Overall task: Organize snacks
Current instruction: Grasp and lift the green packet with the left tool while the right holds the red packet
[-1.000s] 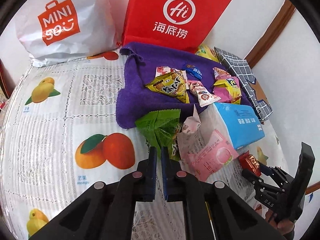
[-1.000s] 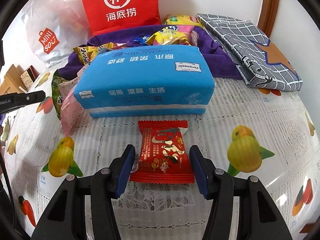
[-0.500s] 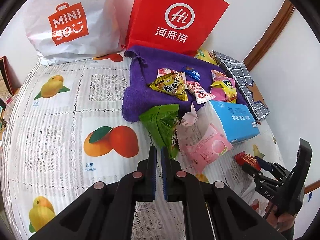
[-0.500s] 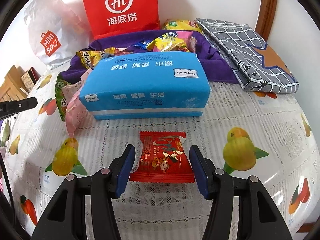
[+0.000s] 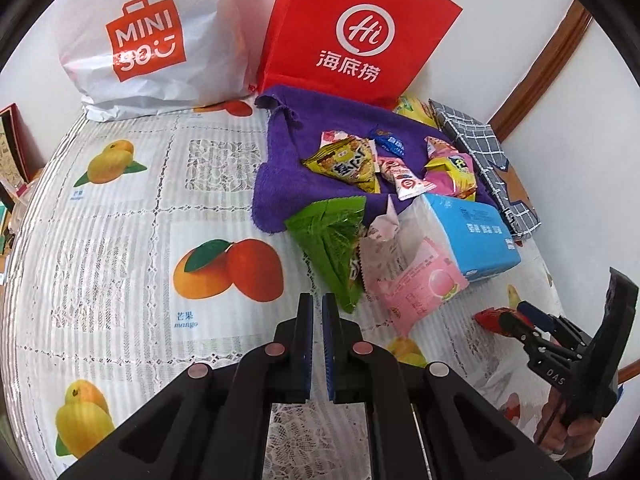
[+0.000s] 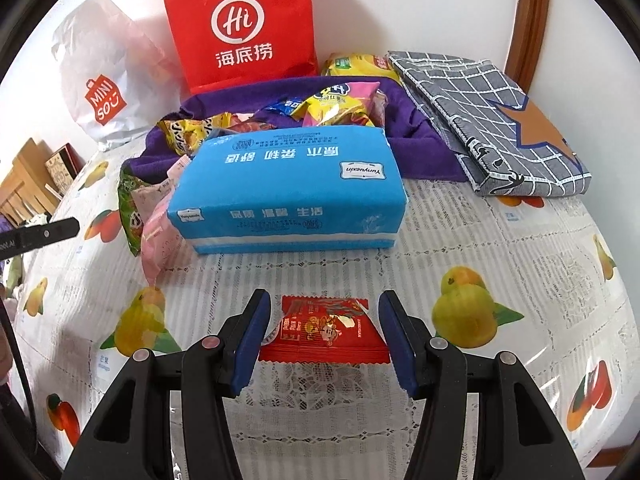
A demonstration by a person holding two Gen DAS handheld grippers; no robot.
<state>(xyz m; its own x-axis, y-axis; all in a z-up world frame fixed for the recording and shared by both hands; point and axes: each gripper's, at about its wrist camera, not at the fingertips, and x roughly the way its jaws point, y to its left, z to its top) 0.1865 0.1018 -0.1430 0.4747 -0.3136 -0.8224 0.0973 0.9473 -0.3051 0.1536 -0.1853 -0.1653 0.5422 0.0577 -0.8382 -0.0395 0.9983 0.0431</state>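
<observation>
A red snack packet (image 6: 326,330) lies between the fingers of my right gripper (image 6: 325,334), which holds it at both side edges, lifted off the tablecloth; it also shows in the left wrist view (image 5: 494,318). My left gripper (image 5: 315,312) is shut and empty above the tablecloth, just short of a green packet (image 5: 332,236) and a pink packet (image 5: 416,284). Several small snacks (image 5: 376,160) lie on a purple towel (image 5: 280,168). A blue tissue pack (image 6: 288,184) sits in front of the towel.
A red paper bag (image 5: 360,28) and a white Miniso bag (image 5: 148,36) stand at the back wall. A grey checked pouch (image 6: 492,120) lies at the right. The table (image 5: 120,220) has a fruit-print lace cloth. The right gripper (image 5: 524,320) shows in the left wrist view.
Both grippers have drawn back from the pile and risen. The red packet has come along between the right fingers, away from the blue tissue pack.
</observation>
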